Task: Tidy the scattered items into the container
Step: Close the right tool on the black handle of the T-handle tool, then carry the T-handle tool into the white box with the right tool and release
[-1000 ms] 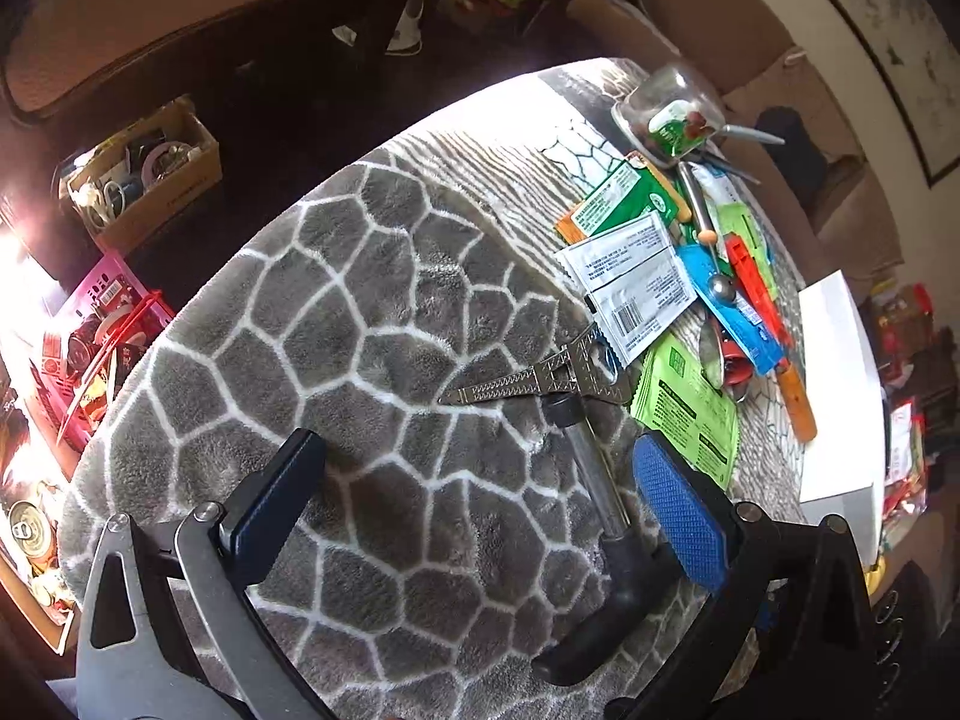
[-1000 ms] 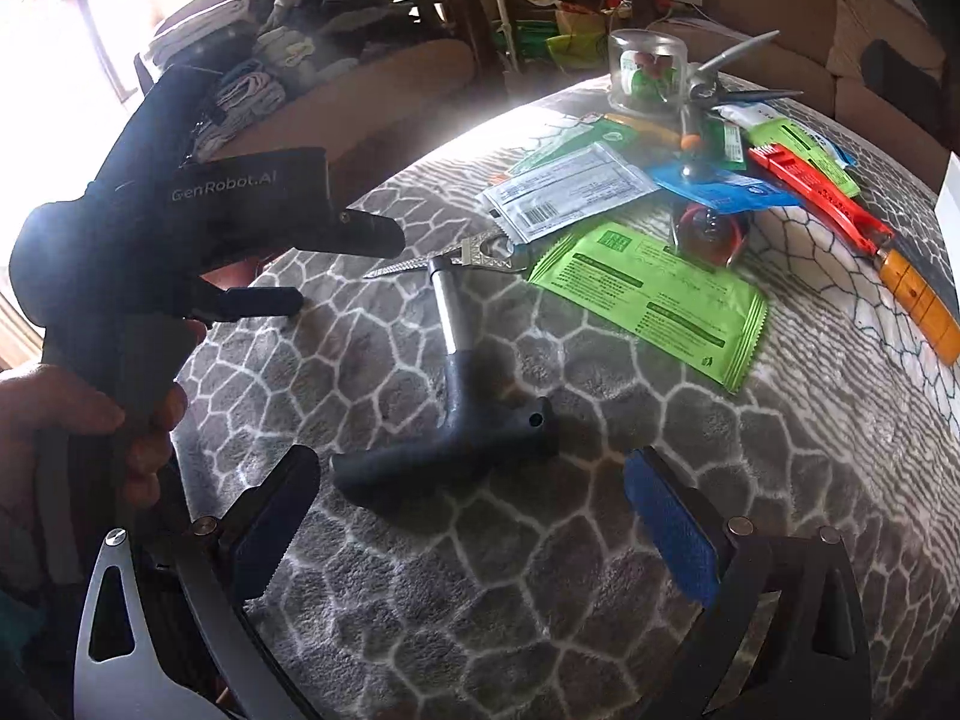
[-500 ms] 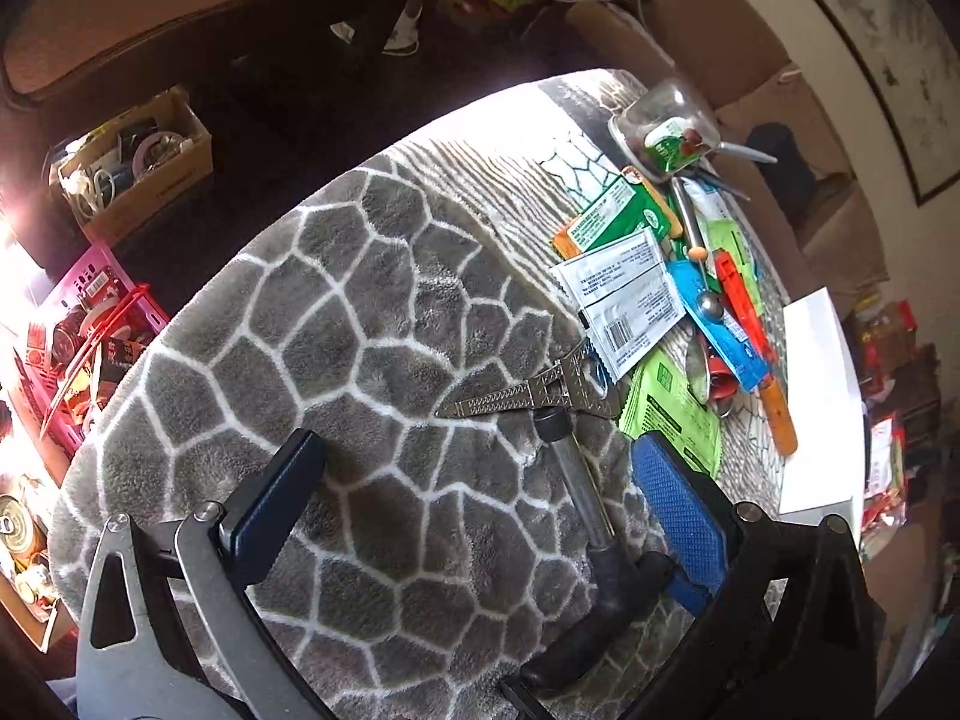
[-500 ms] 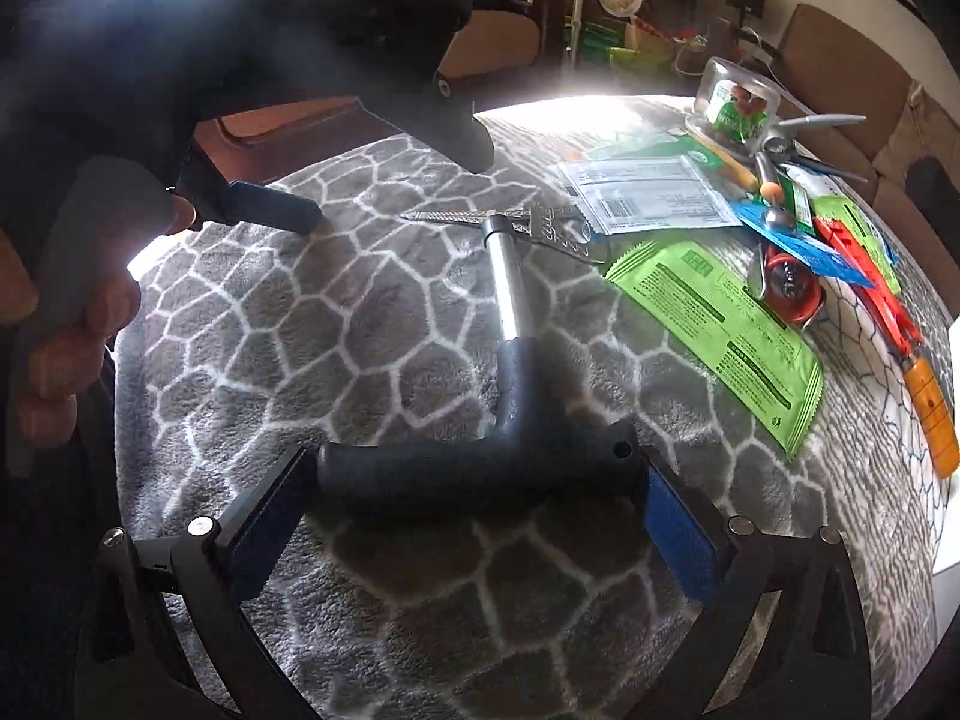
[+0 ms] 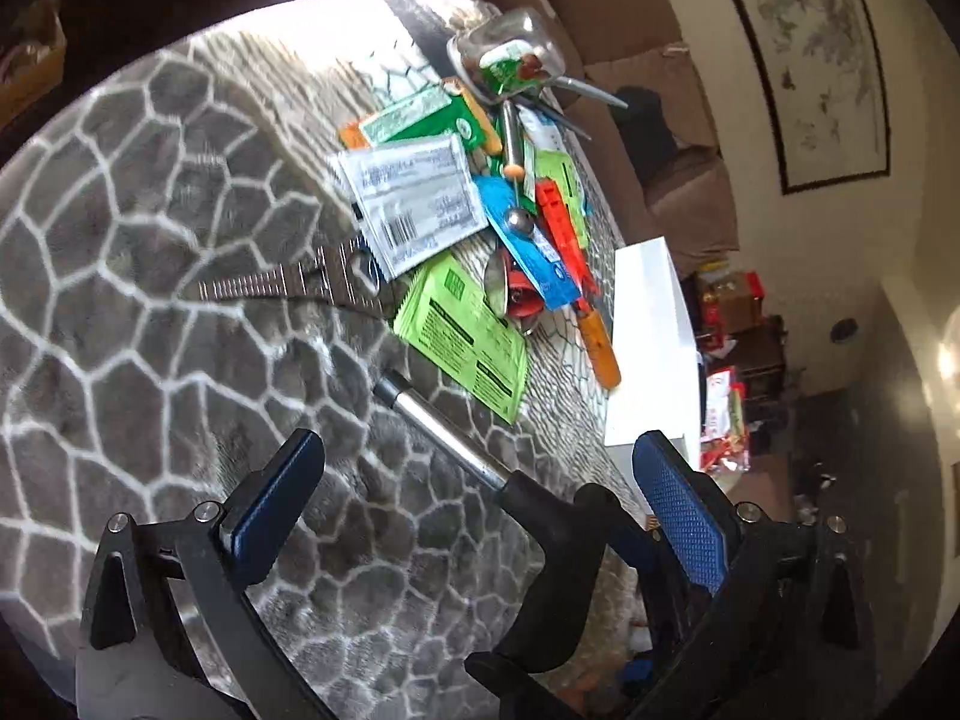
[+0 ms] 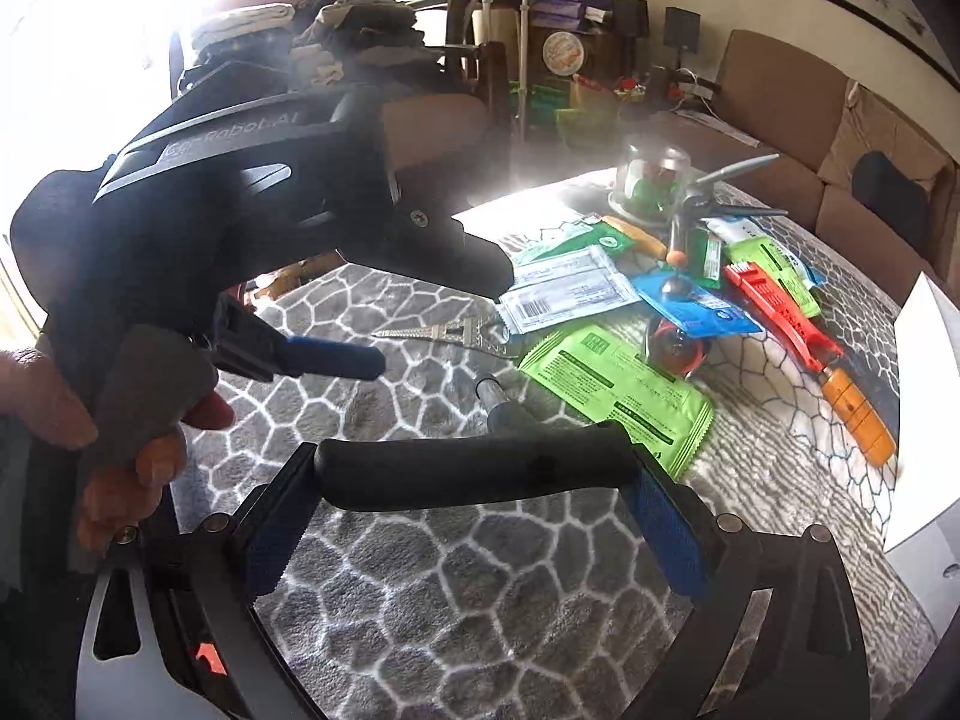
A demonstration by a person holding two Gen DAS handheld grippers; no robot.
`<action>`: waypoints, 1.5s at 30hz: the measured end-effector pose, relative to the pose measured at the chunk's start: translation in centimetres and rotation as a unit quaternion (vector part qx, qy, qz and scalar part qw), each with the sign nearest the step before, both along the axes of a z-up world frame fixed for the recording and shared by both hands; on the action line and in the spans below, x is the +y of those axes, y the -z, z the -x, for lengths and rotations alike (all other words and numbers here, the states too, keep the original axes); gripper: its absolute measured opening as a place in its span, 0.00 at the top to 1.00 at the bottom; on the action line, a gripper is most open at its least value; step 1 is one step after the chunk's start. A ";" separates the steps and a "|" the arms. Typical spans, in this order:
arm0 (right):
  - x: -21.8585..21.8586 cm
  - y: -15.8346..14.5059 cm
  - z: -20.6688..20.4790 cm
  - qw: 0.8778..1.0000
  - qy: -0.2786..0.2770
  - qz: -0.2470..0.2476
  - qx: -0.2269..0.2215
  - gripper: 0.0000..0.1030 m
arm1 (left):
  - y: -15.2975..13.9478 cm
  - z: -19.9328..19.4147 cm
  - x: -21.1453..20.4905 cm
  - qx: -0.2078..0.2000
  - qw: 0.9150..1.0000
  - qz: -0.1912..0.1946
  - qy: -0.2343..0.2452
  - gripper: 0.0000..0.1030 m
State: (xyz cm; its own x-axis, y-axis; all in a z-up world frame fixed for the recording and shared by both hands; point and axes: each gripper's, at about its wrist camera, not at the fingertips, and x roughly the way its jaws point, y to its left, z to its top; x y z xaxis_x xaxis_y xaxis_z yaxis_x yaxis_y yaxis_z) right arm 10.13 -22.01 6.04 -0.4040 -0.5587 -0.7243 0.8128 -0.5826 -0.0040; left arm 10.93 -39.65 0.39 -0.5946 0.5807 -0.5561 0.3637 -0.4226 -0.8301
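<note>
My right gripper is shut on the black crossbar of a T-handle tool, end to end, and holds it above the grey patterned blanket. Its steel shaft points toward the pile. My left gripper is open and empty, just left of the tool; it also shows in the right wrist view. A metal Eiffel Tower model lies flat. Beyond it lie a green packet, white packets, a blue packet, a red-and-orange tool. A white box stands at the right edge.
A clear plastic jar with green contents stands at the far end, with spoons and metal utensils beside it. Brown sofa cushions line the far side. Cluttered shelves and folded clothes are behind the table.
My right gripper closed in on the T-handle tool, gripped its crossbar and lifted it off the blanket. The tool's shaft drew away from the Eiffel Tower model. The left gripper shifted right.
</note>
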 end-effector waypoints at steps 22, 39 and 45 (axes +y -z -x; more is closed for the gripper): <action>4.1 -1.5 -1.4 0.995 0.030 0.059 -0.079 0.04 | 6.8 2.5 3.5 -0.005 0.937 -0.349 -0.015 0.26; 16.1 -10.0 0.3 0.984 0.097 0.145 -0.033 0.04 | -9.0 14.9 15.1 0.013 0.961 -0.198 0.194 0.88; 26.3 -12.9 4.3 0.964 0.191 0.184 -0.017 0.04 | -14.4 22.0 27.8 0.014 0.943 -0.148 0.297 0.88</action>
State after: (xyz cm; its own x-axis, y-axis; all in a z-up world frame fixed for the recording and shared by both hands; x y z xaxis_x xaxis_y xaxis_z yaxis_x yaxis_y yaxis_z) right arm 5.84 4.29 18.98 -0.6111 -0.5959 -0.5211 0.5353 -0.7960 0.2825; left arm -11.07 -11.87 14.83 -0.1276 0.9430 -0.3073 0.1121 -0.2941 -0.9492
